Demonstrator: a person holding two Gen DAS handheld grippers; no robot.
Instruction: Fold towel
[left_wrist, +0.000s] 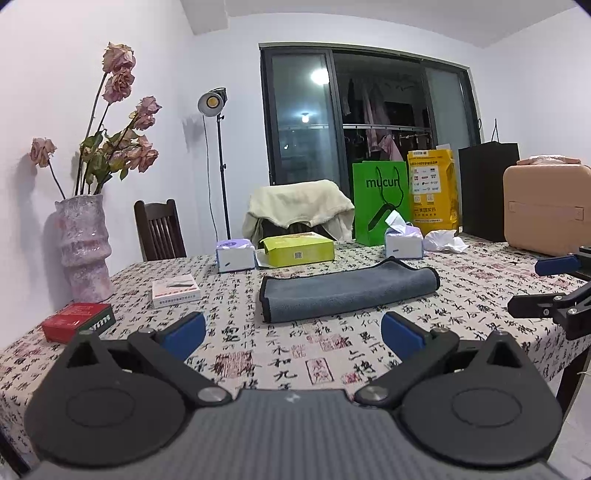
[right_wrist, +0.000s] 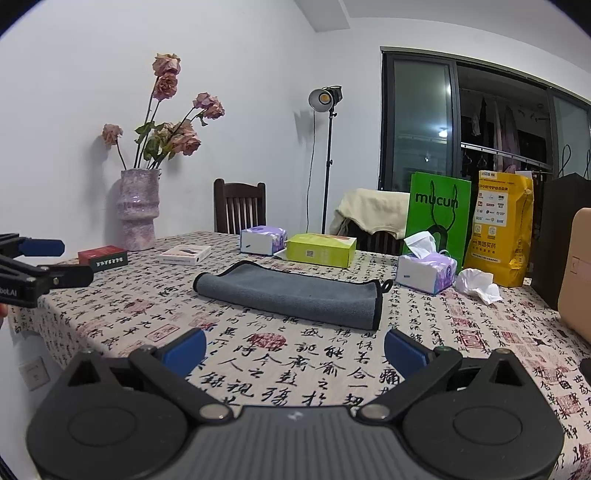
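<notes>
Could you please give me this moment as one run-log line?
towel: folded, flat on table | left gripper: open, empty | right gripper: open, empty

A table (left_wrist: 280, 354) covered in a cloth printed with black calligraphy and red seals. A folded grey towel (left_wrist: 347, 291) lies near its middle. Behind the towel sit a lime-green box (left_wrist: 299, 251) and two tissue boxes (left_wrist: 236, 254). Left of the towel: a white box (left_wrist: 176, 291), a red box (left_wrist: 77, 320), a pink vase (left_wrist: 83, 245).
</notes>
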